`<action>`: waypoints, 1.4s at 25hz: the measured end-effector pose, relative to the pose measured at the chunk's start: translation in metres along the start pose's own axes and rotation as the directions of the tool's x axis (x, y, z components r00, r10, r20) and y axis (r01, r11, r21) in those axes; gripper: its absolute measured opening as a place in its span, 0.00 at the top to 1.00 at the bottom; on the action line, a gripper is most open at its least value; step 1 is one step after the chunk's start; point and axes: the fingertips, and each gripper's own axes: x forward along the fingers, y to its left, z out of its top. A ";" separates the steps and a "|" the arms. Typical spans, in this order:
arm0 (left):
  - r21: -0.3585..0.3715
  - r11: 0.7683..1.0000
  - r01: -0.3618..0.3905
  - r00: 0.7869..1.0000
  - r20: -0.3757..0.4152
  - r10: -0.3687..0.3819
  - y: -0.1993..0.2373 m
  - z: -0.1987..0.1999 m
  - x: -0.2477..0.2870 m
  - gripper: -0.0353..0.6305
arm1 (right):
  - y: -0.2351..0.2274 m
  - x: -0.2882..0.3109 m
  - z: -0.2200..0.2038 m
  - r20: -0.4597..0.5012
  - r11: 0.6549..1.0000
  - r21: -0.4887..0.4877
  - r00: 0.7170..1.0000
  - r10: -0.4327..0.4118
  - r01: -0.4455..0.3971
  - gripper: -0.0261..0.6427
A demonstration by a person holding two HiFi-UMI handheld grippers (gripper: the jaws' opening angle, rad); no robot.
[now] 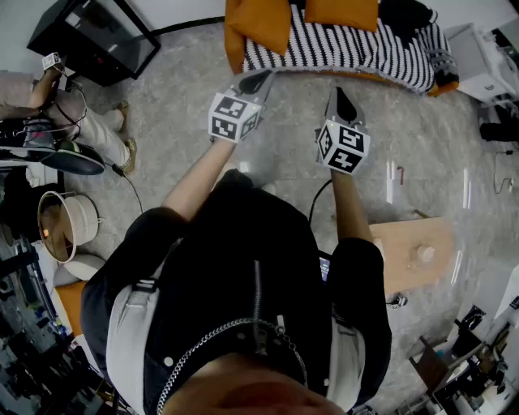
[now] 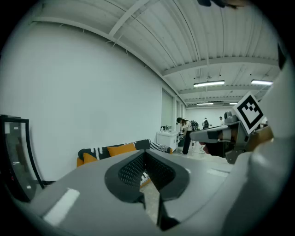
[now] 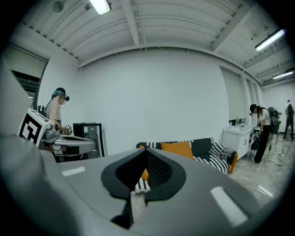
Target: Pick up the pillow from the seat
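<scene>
Orange pillow (image 1: 340, 12) on black-and-white striped sofa (image 1: 349, 50)

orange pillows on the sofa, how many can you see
2. One orange pillow lies at the left end of the striped sofa in the head view, the other toward its middle. Others may be hidden past the top edge.

Head view's top edge chops off the sofa (image 1: 349, 49) and orange pillows (image 1: 261, 23) — the right gripper (image 3: 146, 150) covers the sofa's front in its own view. Far-off people (image 2: 184, 131) too tiny to make out.
</scene>
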 end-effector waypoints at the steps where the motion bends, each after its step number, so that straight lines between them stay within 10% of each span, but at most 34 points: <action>1: -0.001 1.000 0.000 1.000 0.001 0.000 0.000 0.000 0.000 0.93 | 0.000 0.000 0.000 -0.001 1.000 -0.002 1.000 0.001 -0.001 0.96; 35: 0.004 0.996 0.090 0.995 -0.052 -0.090 -0.038 -0.010 0.098 0.93 | -0.079 0.008 -0.029 -0.039 0.999 0.052 0.999 -0.012 0.014 0.96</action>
